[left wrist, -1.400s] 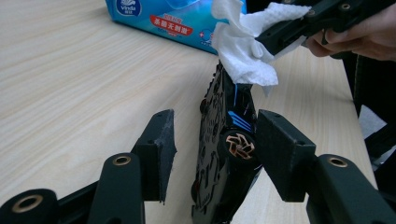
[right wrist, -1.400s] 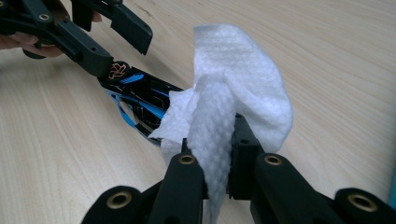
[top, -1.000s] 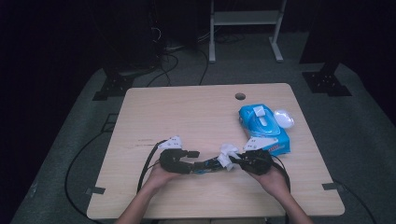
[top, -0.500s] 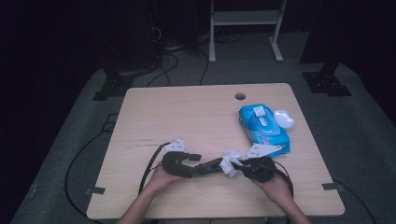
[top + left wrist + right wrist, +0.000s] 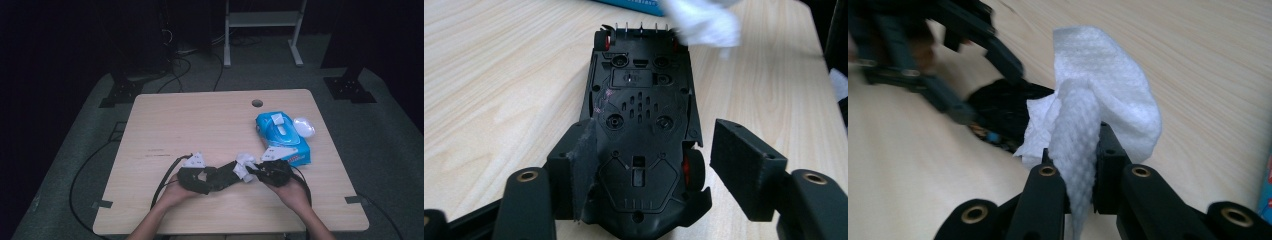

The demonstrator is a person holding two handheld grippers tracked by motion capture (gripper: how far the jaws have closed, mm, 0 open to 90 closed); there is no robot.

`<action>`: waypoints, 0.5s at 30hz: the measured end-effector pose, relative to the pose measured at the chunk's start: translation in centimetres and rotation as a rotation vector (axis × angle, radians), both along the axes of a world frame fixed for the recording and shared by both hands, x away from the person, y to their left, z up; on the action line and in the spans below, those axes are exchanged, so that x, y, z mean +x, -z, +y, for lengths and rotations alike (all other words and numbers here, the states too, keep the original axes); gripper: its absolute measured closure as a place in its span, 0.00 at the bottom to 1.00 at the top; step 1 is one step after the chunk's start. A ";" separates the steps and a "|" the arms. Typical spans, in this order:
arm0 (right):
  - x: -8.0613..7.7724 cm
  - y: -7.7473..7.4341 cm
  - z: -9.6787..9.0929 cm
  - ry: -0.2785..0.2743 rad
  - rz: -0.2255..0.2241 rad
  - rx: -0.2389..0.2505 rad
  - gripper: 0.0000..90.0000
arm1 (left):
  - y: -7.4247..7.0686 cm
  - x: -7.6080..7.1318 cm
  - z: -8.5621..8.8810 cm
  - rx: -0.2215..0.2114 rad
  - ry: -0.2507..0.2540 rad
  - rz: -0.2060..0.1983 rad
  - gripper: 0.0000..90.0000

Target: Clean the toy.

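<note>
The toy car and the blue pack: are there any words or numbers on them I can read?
No readable text anywhere.
Toy car: the underside has moulded marks near the small hatch, too small and blurred to read.
Blue wipes pack: white label patches, any print too small to read.
Table: a faint dark line of marks on the wood, not readable.
White tissue: only an embossed dot pattern, no writing.

high view looks down; 2 gripper views close, sharing the wipe point(image 5: 1098, 95).
</note>
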State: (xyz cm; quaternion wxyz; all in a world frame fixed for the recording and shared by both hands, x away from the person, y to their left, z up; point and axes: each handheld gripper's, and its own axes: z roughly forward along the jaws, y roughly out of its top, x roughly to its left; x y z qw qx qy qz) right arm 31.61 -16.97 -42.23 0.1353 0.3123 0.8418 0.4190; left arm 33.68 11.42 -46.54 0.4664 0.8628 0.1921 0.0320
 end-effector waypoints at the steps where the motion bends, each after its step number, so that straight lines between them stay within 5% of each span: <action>1: 0.8 0.8 0.3 0.005 0.025 -0.018 0.93 | -0.1 -0.2 0.0 0.014 0.005 -0.022 0.35; 11: 0.8 2.3 0.1 0.001 0.066 -0.017 0.93 | -0.5 -0.7 0.1 0.024 -0.006 -0.116 0.22; 15: 0.7 2.5 -0.2 0.010 0.068 -0.003 0.93 | -0.3 -0.6 0.2 0.047 -0.032 -0.123 0.20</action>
